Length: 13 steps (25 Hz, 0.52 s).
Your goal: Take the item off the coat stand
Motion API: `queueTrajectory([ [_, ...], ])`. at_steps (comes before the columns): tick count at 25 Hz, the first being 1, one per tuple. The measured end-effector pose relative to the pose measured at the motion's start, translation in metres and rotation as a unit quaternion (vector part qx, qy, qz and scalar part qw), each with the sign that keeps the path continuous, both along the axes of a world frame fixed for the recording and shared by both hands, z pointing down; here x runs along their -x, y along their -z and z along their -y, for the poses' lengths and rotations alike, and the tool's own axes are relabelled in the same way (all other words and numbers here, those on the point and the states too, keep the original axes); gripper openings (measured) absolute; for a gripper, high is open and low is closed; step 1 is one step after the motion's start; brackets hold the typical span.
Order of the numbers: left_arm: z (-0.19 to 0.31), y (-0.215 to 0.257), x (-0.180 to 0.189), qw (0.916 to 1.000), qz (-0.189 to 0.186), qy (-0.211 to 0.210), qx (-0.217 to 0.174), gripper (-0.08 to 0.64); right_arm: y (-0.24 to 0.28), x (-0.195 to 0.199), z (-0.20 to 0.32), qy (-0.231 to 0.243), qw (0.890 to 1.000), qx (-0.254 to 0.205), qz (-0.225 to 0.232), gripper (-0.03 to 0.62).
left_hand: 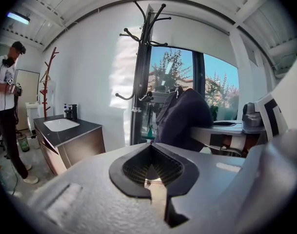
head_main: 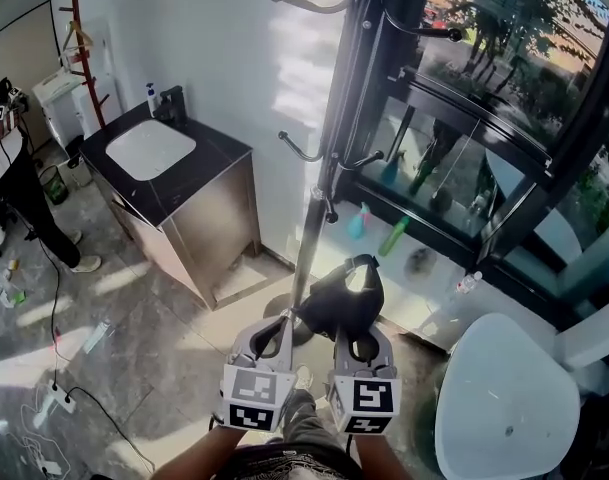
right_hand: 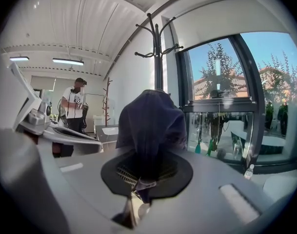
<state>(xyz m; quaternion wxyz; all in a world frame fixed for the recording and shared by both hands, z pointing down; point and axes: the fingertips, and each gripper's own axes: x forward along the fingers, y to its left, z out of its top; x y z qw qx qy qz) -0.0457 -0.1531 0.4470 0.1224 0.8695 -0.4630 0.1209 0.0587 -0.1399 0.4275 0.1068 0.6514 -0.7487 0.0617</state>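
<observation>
Dark cloth item (right_hand: 150, 126), perhaps a cap: one, clamped in right gripper (right_hand: 138, 177); left gripper (left_hand: 151, 167) closed, empty; one stand (head_main: 312, 218), base partly hidden.

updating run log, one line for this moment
right tongs: shut on dark cap | left tongs: shut, empty | cap: off coat stand

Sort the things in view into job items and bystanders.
Job: dark navy fabric cap, clamped in the right gripper; tall black metal coat stand.
Lying about: white sink basin, green plastic bottle by the window, reddish wooden stand.
</observation>
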Motion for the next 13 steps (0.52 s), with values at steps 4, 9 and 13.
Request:
queueTrajectory([
  [4,-0.0037,-0.001,-0.0066,1.0,0.0,-0.007,0.001,0.005,0.0003,-0.0046,-0.0039,-0.004,1.0,0.0,-0.001,0.023],
  [9,-0.0052,-0.0021,-0.0105,0.9999,0.001,-0.01,0.001,0.005,-0.0003,-0.0069,-0.0056,-0.004,1.0,0.0,-0.001,0.022],
  [13,-0.0041,-0.0001,-0.0112,0.9999,0.001,-0.011,0.0,0.005,0.0002,-0.0072,-0.0046,-0.005,1.0,0.0,0.001,0.023],
])
